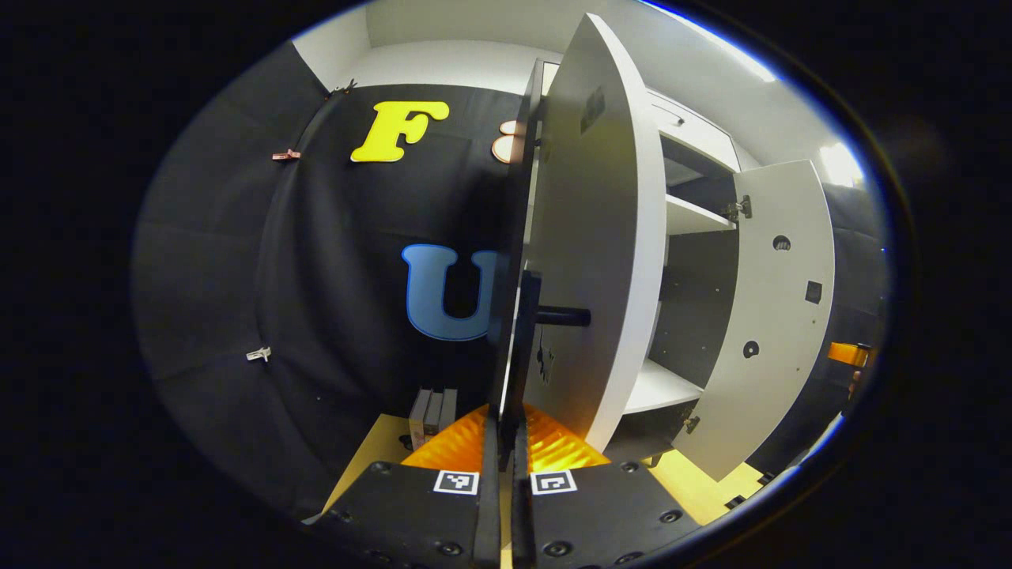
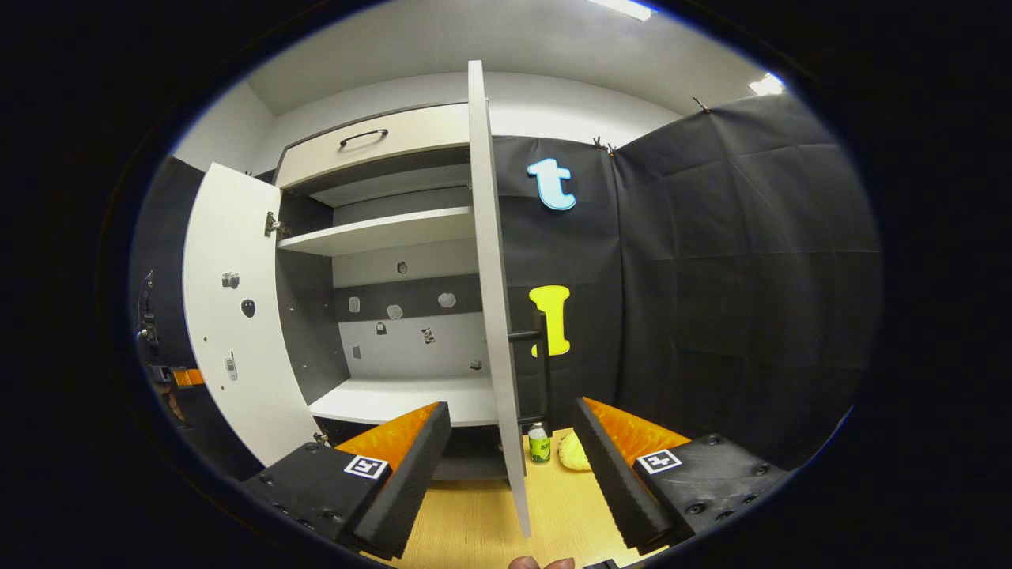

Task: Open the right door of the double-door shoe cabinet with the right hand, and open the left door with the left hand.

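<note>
My left gripper (image 1: 506, 431) pointed straight ahead and level, its jaws drawn in until only a thin slit stood between them, pinching the dark door handle (image 1: 526, 340) that ran up from their tips. My right gripper (image 2: 510, 458) was held level too, its jaws spread wide apart, nothing pressed between them, with the door's edge (image 2: 494, 316) standing in the gap, touching neither side. My fingertips (image 2: 541, 563) showed at the bottom edge of the right gripper view.
</note>
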Demonstrator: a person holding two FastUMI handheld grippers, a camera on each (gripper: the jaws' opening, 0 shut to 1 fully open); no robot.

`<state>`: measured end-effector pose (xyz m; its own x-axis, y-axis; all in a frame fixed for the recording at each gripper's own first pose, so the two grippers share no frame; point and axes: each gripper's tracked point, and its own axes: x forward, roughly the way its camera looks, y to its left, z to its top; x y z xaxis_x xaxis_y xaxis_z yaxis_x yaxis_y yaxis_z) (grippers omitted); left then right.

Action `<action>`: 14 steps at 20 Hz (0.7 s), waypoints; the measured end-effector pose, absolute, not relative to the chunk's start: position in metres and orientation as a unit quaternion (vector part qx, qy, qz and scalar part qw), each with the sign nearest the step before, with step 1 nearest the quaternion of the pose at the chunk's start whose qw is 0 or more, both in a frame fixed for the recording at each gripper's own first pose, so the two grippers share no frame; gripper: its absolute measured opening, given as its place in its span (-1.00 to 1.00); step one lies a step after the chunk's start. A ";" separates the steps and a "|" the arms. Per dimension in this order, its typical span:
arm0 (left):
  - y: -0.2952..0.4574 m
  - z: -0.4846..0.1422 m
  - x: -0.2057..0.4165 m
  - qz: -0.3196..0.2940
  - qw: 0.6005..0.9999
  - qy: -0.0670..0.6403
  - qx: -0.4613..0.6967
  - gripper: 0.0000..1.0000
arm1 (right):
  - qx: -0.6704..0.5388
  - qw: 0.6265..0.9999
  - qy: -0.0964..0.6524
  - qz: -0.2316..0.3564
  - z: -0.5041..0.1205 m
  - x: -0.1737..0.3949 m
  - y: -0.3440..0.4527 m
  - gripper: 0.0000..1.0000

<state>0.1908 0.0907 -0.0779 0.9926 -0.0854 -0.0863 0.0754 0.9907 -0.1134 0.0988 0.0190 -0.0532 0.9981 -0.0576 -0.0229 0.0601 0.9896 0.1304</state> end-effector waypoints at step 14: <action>0.084 -0.043 0.138 0.016 0.999 -0.015 -0.042 -0.32 | 0.071 0.997 0.006 0.004 -0.047 0.102 0.023 0.96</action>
<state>0.1384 0.0843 -0.0430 0.9991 0.0323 0.0284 -0.0298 0.9959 -0.0853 0.1021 0.0225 -0.0470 0.9999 0.0082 -0.0110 -0.0065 0.9898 0.1424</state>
